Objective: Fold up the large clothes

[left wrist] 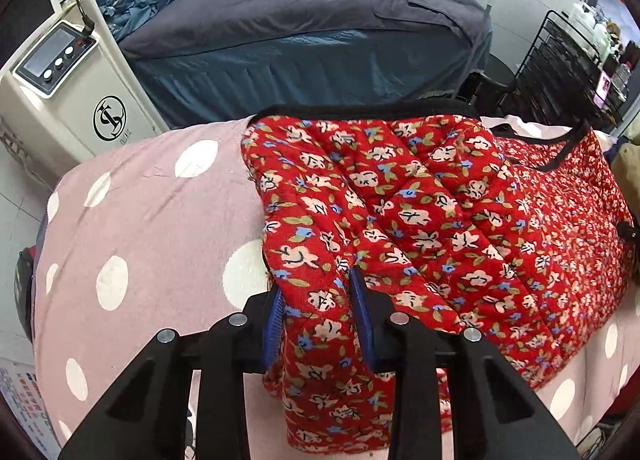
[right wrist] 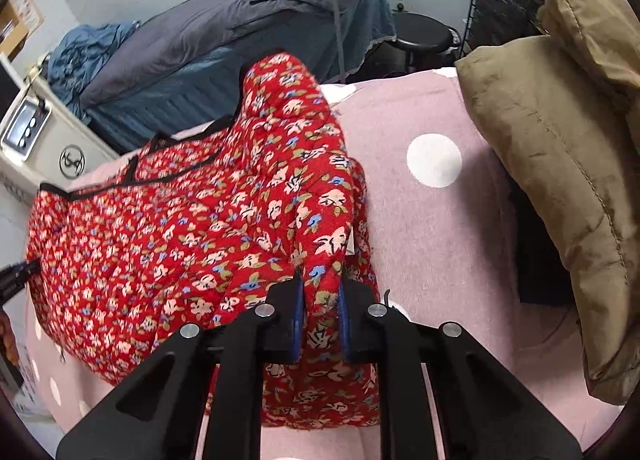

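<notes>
A quilted red floral garment (left wrist: pixel 420 211) is spread across the pink polka-dot sheet (left wrist: pixel 140 211), its padded surface stitched in diagonal channels and edged with black binding. A thick fold of it is pinched by the left gripper (left wrist: pixel 318 300), fabric bulging between the blue ribbed pads (left wrist: pixel 362 308). On the other side, a raised, puffy ridge of the same cloth is clamped by the right gripper (right wrist: pixel 320 300), jaws narrowed on it. A tan puffy coat (right wrist: pixel 560 179), smooth and creased, is seen heaped at the right edge of the sheet.
</notes>
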